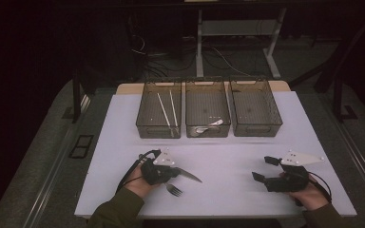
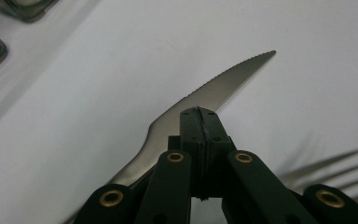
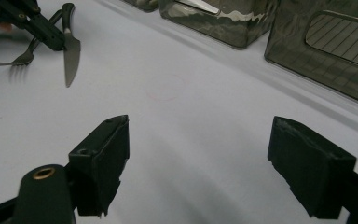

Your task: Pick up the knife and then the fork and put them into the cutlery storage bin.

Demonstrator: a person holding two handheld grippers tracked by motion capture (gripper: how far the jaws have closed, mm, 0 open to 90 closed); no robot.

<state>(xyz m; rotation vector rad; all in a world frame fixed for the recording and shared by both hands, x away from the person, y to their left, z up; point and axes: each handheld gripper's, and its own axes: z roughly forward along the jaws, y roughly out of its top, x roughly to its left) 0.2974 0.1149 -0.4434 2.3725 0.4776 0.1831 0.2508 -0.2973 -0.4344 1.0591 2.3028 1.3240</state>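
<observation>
Left gripper clamped on knife, blade pointing right; fork just beside, probably untouched. Right gripper wide open, farther.

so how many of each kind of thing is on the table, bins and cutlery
bins: 3 (left bin, middle bin, right bin)
chopsticks: 2, in the left bin
spoons: 1, in the middle bin
knives: 1, held in the left gripper
forks: 1
total: 8
</observation>
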